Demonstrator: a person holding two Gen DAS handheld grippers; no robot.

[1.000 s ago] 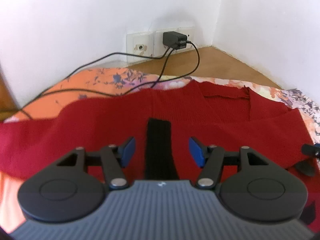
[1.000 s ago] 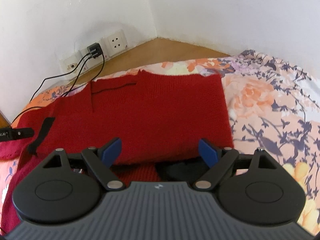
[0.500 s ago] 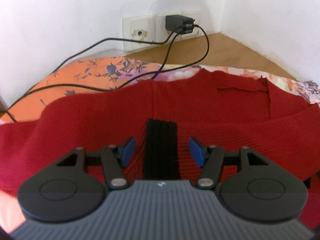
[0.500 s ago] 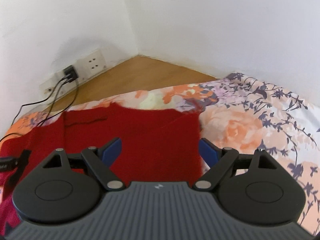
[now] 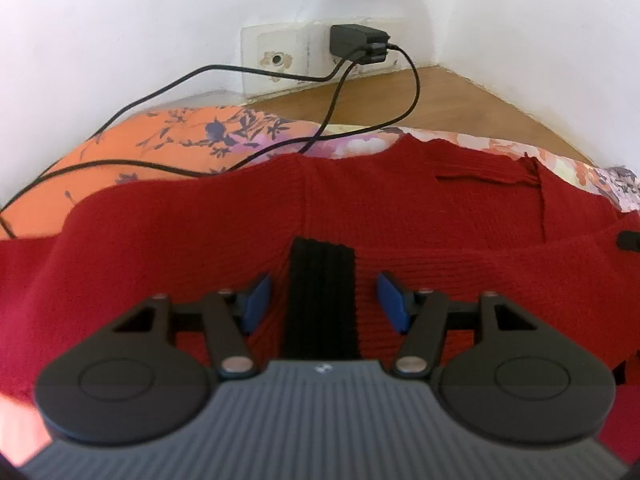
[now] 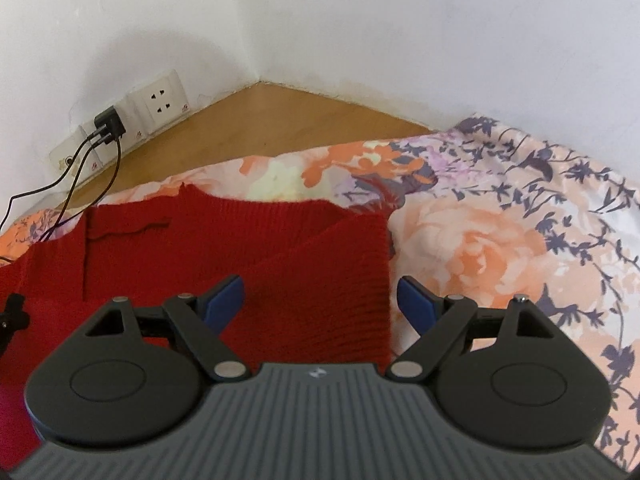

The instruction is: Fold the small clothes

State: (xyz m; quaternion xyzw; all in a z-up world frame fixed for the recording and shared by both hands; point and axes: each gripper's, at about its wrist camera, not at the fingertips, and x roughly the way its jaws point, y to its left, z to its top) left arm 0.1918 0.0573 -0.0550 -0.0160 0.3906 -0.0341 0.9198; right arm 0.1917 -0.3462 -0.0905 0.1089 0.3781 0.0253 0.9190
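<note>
A red knit sweater (image 5: 400, 208) lies spread on a floral sheet. On it a black ribbed band (image 5: 322, 268) runs straight towards me. My left gripper (image 5: 322, 300) hangs low over the sweater with this band between its blue pads (image 5: 256, 300). The jaws are closing, but a gap shows on each side of the band. In the right wrist view the sweater (image 6: 240, 240) has a folded flap along its right edge. My right gripper (image 6: 320, 300) stands wide open over that edge, gripping nothing.
The floral sheet (image 6: 500, 240) stretches away to the right. A black charger (image 5: 356, 42) sits in wall sockets (image 6: 160, 100); its cables (image 5: 240, 76) trail over the sheet to the sweater's far edge. Wooden floor (image 6: 260, 120) and white walls close the corner.
The left gripper has come lower and closer over the black band. The right gripper has moved forward and right to the sweater's right edge; the dark cloth under it is out of view.
</note>
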